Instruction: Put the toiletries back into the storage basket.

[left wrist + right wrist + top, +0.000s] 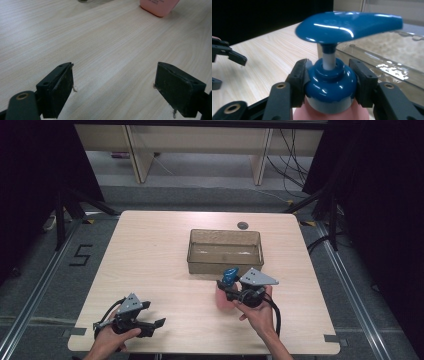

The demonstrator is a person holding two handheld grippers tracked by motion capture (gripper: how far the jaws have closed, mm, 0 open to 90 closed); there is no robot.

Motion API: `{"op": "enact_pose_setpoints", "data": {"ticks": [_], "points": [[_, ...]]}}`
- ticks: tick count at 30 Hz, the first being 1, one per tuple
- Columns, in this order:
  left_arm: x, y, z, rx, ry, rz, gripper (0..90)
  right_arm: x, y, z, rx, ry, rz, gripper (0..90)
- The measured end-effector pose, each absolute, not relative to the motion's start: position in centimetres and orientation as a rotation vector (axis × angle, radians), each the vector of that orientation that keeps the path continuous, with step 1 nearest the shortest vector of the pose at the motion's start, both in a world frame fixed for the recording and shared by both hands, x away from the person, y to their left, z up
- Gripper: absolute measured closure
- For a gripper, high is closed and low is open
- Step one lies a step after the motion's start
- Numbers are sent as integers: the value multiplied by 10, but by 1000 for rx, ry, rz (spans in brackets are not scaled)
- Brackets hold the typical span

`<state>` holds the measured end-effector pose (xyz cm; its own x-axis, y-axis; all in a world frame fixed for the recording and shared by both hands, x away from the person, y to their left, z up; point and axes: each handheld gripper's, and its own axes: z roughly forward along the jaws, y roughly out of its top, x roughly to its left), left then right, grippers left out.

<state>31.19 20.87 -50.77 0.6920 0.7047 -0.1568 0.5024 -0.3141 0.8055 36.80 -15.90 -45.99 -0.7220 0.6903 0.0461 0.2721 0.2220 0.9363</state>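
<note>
Clamped on the blue collar of the pink pump bottle (329,82), the right claw (329,80) looks ready to lift it into the clear bin (225,251) just beyond, while the left claw (113,92) gapes wide over bare counter (150,255).

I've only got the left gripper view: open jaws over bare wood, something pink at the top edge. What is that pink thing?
Observer: A pink pump bottle with a blue pump head, standing on the table.
Operator: Is anyone holding it?
Observer: Yes, the right gripper is shut on its blue collar, one jaw on each side.
Operator: Anything else on the table?
Observer: A clear rectangular bin stands just beyond the bottle, towards the table's far side.
</note>
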Motion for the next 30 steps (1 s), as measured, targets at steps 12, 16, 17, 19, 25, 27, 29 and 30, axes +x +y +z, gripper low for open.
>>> {"op": "enact_pose_setpoints", "data": {"ticks": [12,16,17,19,25,27,29,30], "points": [[313,209,-508,1993,928,277,149,364,-154,-455,902,2110,1462,534],[313,210,-508,1992,930,273,148,364,-155,-447,894,2087,1504,534],[313,210,-508,1991,931,273,149,364,-156,-445,902,2083,1491,534],[313,210,-508,1991,931,273,149,365,-157,-442,910,2071,1483,534],[313,210,-508,1993,935,271,149,370,-162,-436,928,2065,1490,534],[313,212,-507,2017,924,272,148,371,-164,-433,942,2066,1494,534],[313,210,-508,1990,938,270,149,374,-166,-430,928,2064,1492,534],[313,210,-508,1990,938,270,149,374,-167,-428,937,2058,1497,534]]}}
